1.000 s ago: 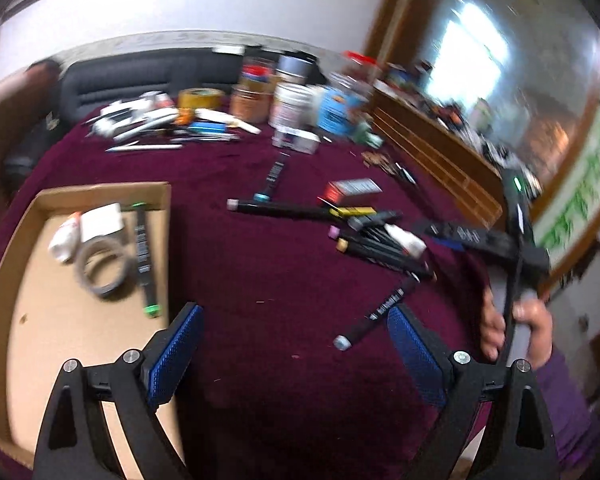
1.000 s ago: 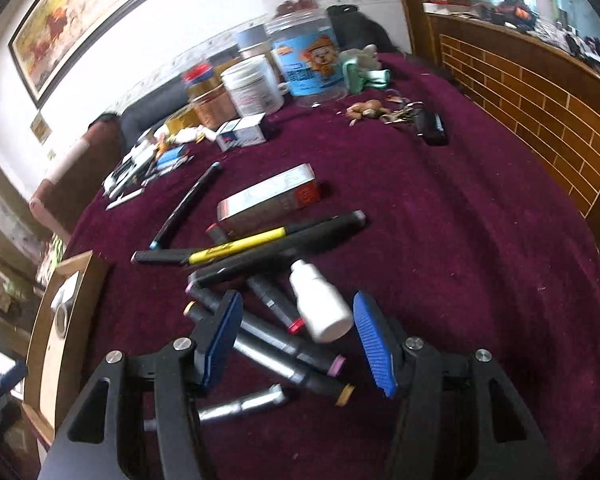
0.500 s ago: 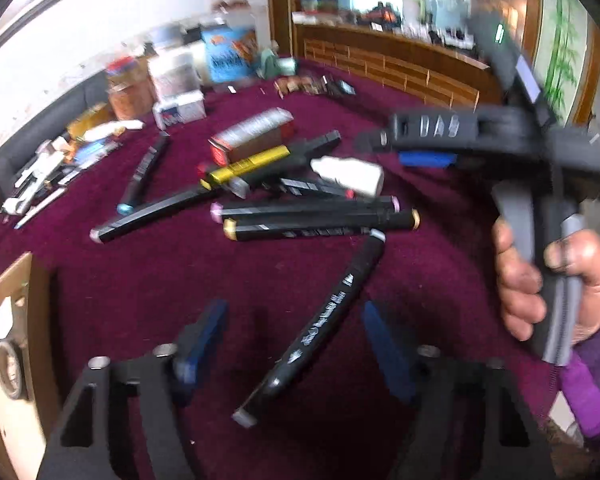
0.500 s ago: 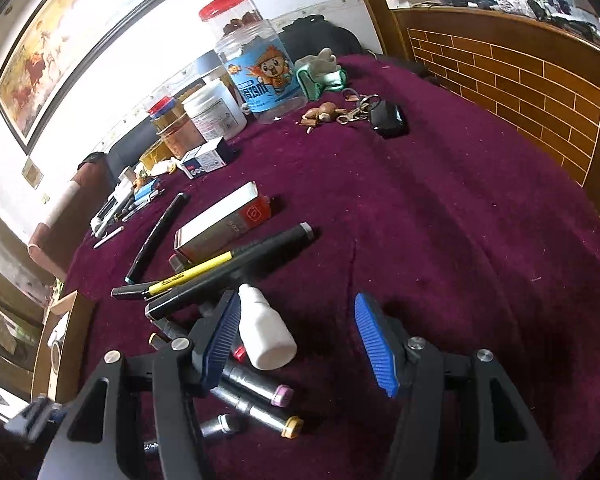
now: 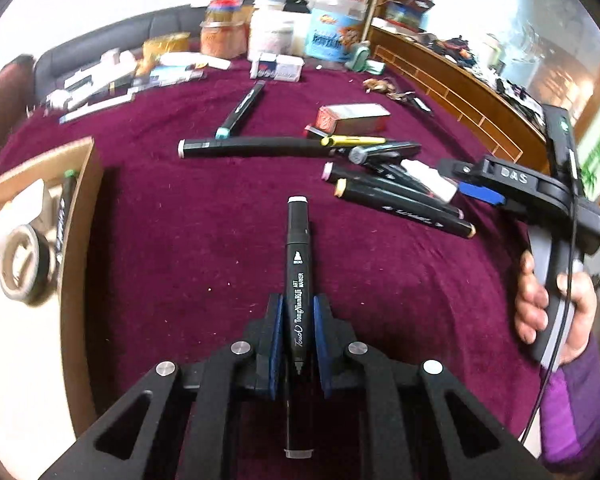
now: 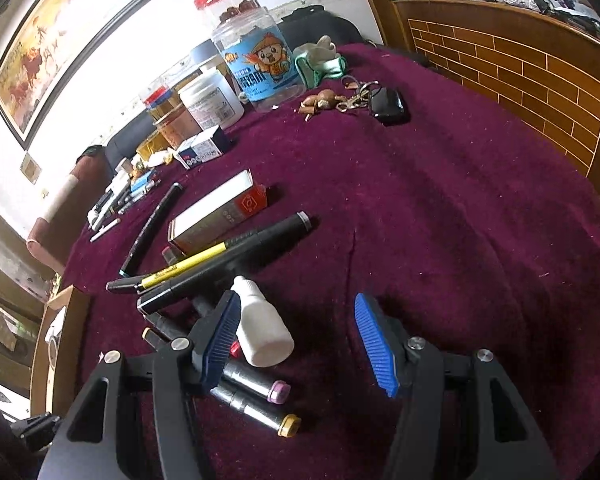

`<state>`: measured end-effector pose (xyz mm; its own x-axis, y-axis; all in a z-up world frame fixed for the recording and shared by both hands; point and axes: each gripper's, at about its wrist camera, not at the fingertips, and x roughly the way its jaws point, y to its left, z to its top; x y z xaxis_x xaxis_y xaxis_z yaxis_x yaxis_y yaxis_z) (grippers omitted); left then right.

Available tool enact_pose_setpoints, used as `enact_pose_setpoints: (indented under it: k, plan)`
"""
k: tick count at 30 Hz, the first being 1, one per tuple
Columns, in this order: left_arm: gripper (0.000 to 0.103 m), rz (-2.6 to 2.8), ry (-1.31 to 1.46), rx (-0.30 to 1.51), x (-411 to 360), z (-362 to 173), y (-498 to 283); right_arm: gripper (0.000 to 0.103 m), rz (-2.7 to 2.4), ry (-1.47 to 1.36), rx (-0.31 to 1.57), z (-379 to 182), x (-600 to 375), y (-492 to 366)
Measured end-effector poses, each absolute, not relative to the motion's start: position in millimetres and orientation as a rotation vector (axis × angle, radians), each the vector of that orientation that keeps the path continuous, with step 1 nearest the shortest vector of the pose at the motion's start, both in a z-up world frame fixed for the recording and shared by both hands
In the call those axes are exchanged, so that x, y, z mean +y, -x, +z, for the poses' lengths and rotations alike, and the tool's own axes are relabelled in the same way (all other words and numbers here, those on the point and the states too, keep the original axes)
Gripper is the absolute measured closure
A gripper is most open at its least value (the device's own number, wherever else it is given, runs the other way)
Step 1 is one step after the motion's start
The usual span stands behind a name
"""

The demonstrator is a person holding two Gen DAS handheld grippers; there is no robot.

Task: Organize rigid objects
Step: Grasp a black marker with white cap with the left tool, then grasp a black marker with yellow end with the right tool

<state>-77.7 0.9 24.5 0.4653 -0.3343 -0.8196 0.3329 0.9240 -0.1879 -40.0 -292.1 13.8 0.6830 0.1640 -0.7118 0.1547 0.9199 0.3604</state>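
Note:
My left gripper is shut on a black art marker that points forward along the fingers over the maroon cloth. More markers lie in a pile ahead to the right, with a white bottle among them. My right gripper is open, its jaws wide, just above that pile; the white bottle lies next to its left finger. The right gripper also shows in the left wrist view. A cardboard tray at the left holds a tape roll and a marker.
A red and white box, a yellow pen and long black markers lie mid-table. Jars, small boxes, keys and more stationery crowd the far edge. A wooden ledge runs along the right.
My left gripper has closed on the black marker that lay between its open jaws. My right gripper has eased a little toward the white bottle and stays open.

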Motion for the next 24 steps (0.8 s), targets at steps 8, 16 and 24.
enact_pose_setpoints:
  k: [8, 16, 24]
  plan:
    - [0.088, -0.476, 0.048, 0.971, -2.0, 14.7, 75.7, 0.036, -0.027, -0.381, 0.823, 11.9, -289.1, 38.6]
    - [0.088, -0.507, 0.150, 0.880, 47.8, 53.2, 108.7, 0.036, 0.060, -0.337, 0.759, 45.0, -259.9, 61.4]
    - [0.088, -0.492, 0.204, 0.863, 73.6, 55.9, 120.6, 0.036, 0.336, -0.198, 0.981, 28.3, -201.4, 23.9]
